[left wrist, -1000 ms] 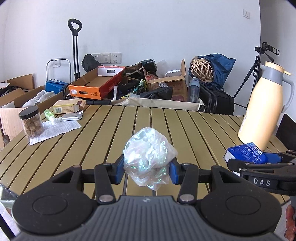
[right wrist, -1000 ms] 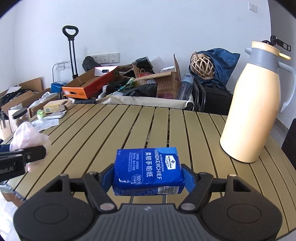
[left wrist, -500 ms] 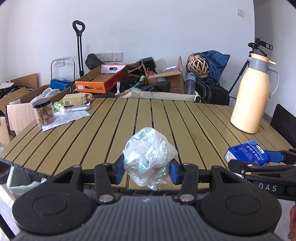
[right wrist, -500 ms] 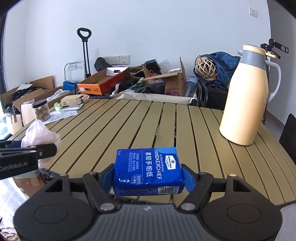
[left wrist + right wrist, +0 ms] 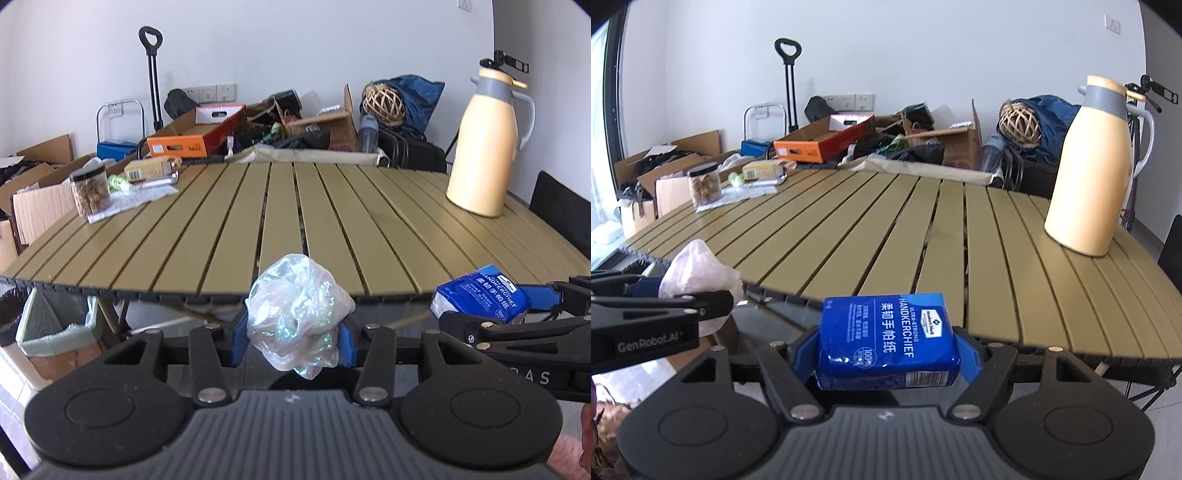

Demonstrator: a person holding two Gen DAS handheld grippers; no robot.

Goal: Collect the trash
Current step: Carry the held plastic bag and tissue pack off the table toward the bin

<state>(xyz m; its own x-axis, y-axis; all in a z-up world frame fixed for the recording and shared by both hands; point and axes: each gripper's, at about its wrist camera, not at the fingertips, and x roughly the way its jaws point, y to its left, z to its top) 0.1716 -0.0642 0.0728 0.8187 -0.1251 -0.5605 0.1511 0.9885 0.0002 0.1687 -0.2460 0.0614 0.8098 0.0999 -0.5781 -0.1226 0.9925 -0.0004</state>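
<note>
My left gripper [image 5: 293,341] is shut on a crumpled clear plastic bag [image 5: 295,314] and holds it in the air just off the near edge of the slatted table [image 5: 280,206]. My right gripper [image 5: 886,356] is shut on a blue handkerchief tissue pack [image 5: 886,339], also off the near edge. The tissue pack [image 5: 480,295] shows at the right of the left wrist view. The plastic bag [image 5: 698,277] shows at the left of the right wrist view. A bin lined with a pale green bag [image 5: 55,332] stands on the floor under the table's left end.
A cream thermos jug [image 5: 487,147] stands on the table's right side. A jar of snacks [image 5: 90,188], papers and a small box [image 5: 151,168] sit at its far left. Cardboard boxes, a trolley and bags crowd the floor behind. A dark chair [image 5: 561,218] is at the right.
Both grippers have pulled back from over the table to beyond its near edge, each still holding its item. The table edge and the floor bin have come into view.
</note>
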